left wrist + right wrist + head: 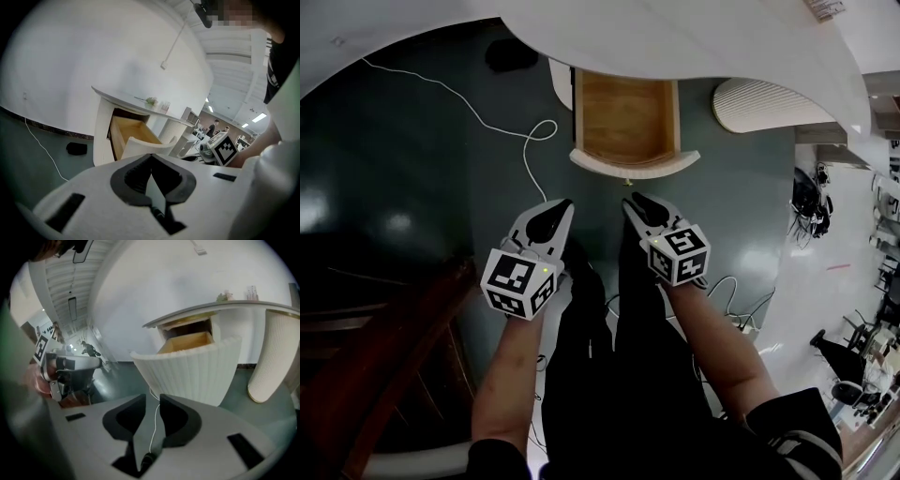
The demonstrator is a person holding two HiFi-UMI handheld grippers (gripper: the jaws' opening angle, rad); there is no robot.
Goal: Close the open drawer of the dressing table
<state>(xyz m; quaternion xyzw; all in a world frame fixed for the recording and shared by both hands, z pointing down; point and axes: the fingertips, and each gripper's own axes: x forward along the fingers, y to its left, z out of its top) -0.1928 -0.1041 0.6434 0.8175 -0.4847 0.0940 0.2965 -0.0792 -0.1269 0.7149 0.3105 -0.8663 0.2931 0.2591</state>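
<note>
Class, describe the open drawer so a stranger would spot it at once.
Find the curved white dressing table. Beneath its top, one drawer juts out over the dark floor. Only it shows a bare wooden inside behind a ribbed white front.

Floor [412,159]: dark grey-green, glossy, carrying the white dressing table [675,37] against the wall, a ribbed white rounded piece [759,105] just beside it, and a dark brown wooden piece [384,347] well apart at the near left. Lying directly on the floor: a thin white cable [487,122] that runs from the wall and loops near the table's foot, and a small black object [511,54] close to the wall. Tabletop carries a small greenish item [224,296] and clear glassware [251,292] near it; detail too small to resolve.
</note>
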